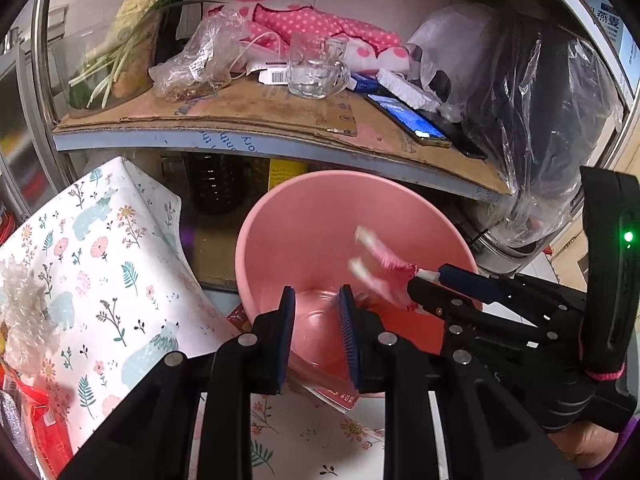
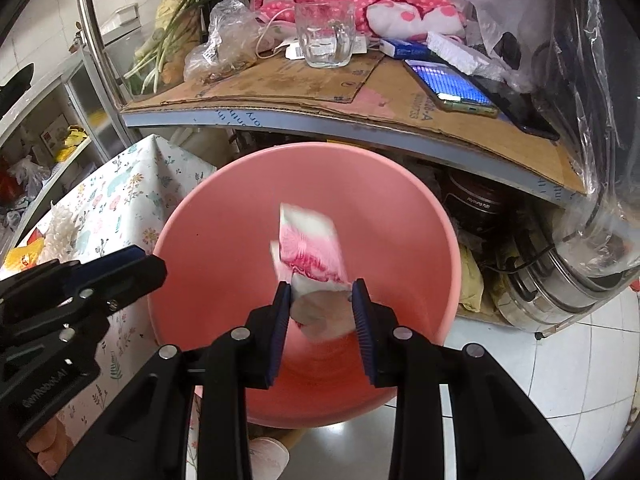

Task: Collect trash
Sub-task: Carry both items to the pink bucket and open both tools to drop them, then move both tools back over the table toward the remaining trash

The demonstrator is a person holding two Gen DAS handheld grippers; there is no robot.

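Right gripper (image 2: 322, 312): I pinch the pink wrapper (image 2: 310, 246) over the pink basin (image 2: 400, 184), ready to drop.
Left gripper (image 1: 316, 334): narrowly parted, empty, at nine o'clock.

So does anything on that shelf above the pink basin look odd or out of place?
Yes. A smartphone with a lit screen lies on the torn brown cardboard shelf liner near its front edge, among a clear glass mug, crumpled plastic bags and green onions.
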